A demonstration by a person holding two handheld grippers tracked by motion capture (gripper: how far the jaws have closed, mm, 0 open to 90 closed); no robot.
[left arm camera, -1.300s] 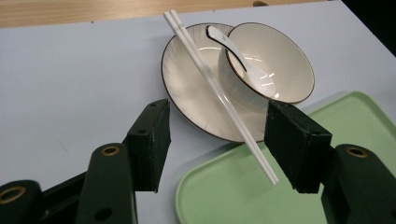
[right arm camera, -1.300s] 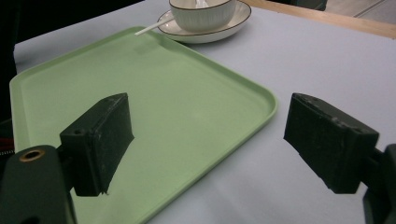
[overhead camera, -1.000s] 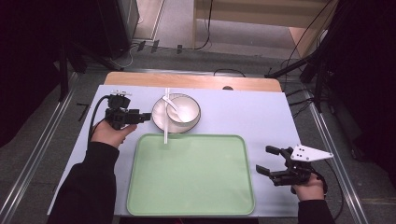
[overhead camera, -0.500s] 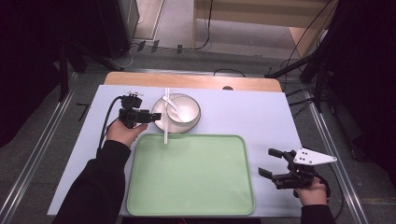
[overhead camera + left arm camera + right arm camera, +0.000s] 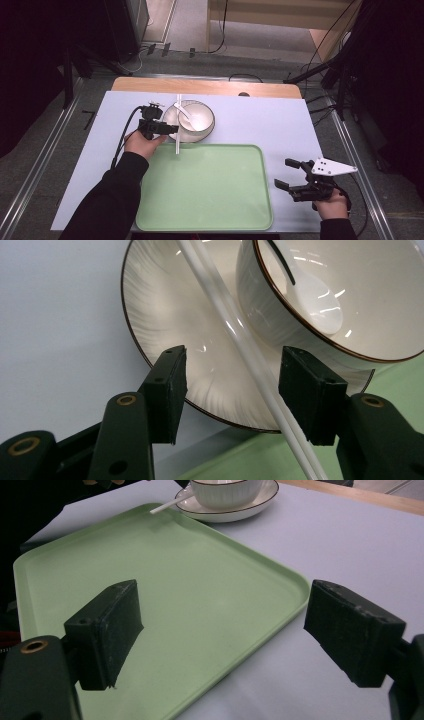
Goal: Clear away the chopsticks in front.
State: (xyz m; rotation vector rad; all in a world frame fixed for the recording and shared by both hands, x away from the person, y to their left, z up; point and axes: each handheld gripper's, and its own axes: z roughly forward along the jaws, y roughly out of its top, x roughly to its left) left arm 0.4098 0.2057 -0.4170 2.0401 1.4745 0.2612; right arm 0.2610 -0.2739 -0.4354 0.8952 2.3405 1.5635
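Nearest, the right gripper (image 5: 292,175) rests on the table beside the green tray (image 5: 205,220), jaws spread wide, holding nothing. Farther off, the left gripper (image 5: 172,129) stands part-open astride the white chopsticks (image 5: 250,355) lying across the saucer (image 5: 165,335); bowl (image 5: 196,117) and spoon (image 5: 310,292) sit upon it.

Left tool (image 5: 172,129) reaches forward, gaping; right tool (image 5: 287,173) hangs back, gaping.

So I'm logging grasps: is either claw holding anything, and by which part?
Nothing held. Left claw open around the chopsticks; right claw open.
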